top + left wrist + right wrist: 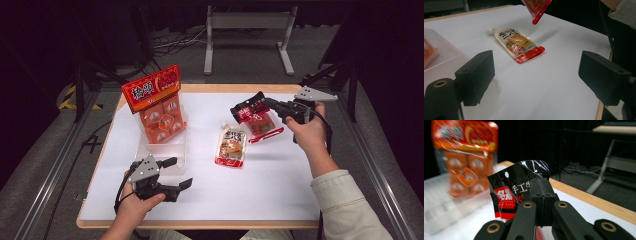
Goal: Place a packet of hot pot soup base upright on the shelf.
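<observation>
My right gripper point(269, 104) is shut on the black top edge of a red and black snack packet point(256, 118) and holds it in the air over the right half of the table. In the right gripper view the jaws pinch the packet point(510, 192) just right of its white lettering. A cream and red spouted pouch point(231, 146) lies flat mid-table; the left gripper view shows this pouch point(517, 43) ahead of the jaws. My left gripper point(177, 173) rests near the front left edge, jaws wide apart with nothing between them.
A clear plastic bin point(165, 147) stands at the left with a tall orange snack pack point(156, 105) upright in it. The white sheet point(260, 185) covers the wooden table. A metal frame point(247, 30) stands on the floor beyond the far edge.
</observation>
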A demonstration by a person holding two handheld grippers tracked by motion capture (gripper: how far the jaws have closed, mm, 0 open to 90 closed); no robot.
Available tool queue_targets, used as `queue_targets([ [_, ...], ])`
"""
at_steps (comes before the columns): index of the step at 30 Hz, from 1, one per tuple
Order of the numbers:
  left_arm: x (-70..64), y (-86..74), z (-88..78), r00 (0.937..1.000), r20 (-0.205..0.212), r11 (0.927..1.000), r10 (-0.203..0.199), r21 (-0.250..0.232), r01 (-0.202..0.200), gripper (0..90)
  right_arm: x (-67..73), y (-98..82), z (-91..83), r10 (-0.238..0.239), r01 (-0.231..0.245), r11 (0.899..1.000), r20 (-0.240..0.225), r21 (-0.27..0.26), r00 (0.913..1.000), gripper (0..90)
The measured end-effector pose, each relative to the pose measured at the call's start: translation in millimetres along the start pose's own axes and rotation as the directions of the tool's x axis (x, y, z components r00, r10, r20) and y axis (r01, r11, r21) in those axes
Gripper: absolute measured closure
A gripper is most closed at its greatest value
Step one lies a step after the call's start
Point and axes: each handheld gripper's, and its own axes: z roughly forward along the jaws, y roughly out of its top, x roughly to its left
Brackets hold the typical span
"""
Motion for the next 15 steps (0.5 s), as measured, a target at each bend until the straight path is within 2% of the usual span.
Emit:
queue_targets([
  [9,-4.8,10.7,7.7,0.9999,0.009,0.9981,0.007,-0.062,-0.007,14.5,32.1,10.9,-24.5,-0.039,0.033,0.996,-0.063,-0.088,0.9973,90.0],
  [13,-5.9,13.9,11.5,0.9998,0.006,0.9975,0.02,-0.068,-0.019,14.5,42.6,12.4,-33.3,-0.049,0.04,0.993,-0.08,-0.113,0.9956,90.0],
  [15,-6.5,15.4,14.0,1.0,-0.002,0.9974,0.006,-0.072,-0.006,14.5,50.7,12.5,-38.2,-0.056,0.043,0.99,-0.095,-0.131,0.9939,90.0],
])
